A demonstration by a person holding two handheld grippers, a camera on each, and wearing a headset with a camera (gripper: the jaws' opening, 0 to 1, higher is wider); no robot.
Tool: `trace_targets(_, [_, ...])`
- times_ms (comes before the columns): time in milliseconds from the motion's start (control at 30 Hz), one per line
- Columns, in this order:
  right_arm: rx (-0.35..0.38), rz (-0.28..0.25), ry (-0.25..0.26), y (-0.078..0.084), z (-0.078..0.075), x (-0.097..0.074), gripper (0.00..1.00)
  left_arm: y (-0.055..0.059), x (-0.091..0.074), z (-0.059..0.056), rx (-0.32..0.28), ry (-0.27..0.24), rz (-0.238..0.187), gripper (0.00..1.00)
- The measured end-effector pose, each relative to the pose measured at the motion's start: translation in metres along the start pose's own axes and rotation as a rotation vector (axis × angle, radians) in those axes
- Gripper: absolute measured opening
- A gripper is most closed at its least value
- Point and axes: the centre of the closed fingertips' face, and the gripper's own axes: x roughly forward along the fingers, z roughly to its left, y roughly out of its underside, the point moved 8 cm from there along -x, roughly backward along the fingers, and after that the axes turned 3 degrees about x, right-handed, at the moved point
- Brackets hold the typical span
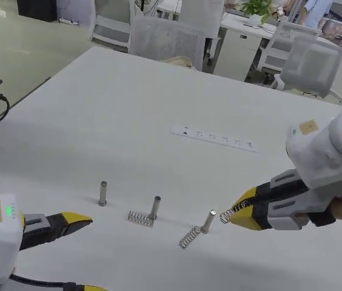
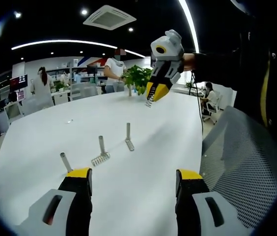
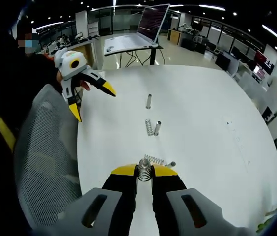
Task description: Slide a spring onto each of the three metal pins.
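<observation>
Gripping One Spring Beside Three Pins

Three metal pins stand on the white surface [image 1: 159, 121]: left pin [image 1: 102, 193], middle pin [image 1: 156, 207], right pin [image 1: 209, 220]. Of three springs, the first spring [image 1: 140, 218] lies by the middle pin, the second spring [image 1: 189, 236] leans at the right pin, and the third spring [image 1: 229, 214] is clenched aloft in the right hand-held gripper [image 3: 144, 173]. The left hand-held gripper [image 2: 133, 179] gapes wide, empty, its lower jaw cut off in the head view.

An open office: white worktable [image 1: 159, 103] (a power strip [image 1: 213, 137] on it), grey mesh chairs [image 1: 165, 37] behind, strip lights [image 2: 69, 43] overhead.
</observation>
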Motion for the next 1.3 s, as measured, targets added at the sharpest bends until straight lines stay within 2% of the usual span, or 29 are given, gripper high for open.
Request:
trace_targets(300, [-0.001, 0.027, 0.005, -0.003, -0.015, 0.010, 0.08, 0.000, 0.000, -0.002, 0.000, 0.006, 0.005, 0.71])
trace_targets(633, [-0.024, 0.107, 0.001, -0.005, -0.037, 0.023, 0.08, 0.001, 0.001, -0.005, 0.005, 0.013, 0.015, 0.71])
trace_targets(767, [-0.043, 0.148, -0.007, -0.005, -0.042, 0.030, 0.08, 0.003, 0.001, -0.004, 0.005, 0.013, 0.020, 0.71])
trace_targets(1300, [-0.041, 0.234, -0.049, 0.002, -0.058, 0.055, 0.08, 0.004, 0.000, -0.002, 0.005, 0.002, 0.022, 0.71])
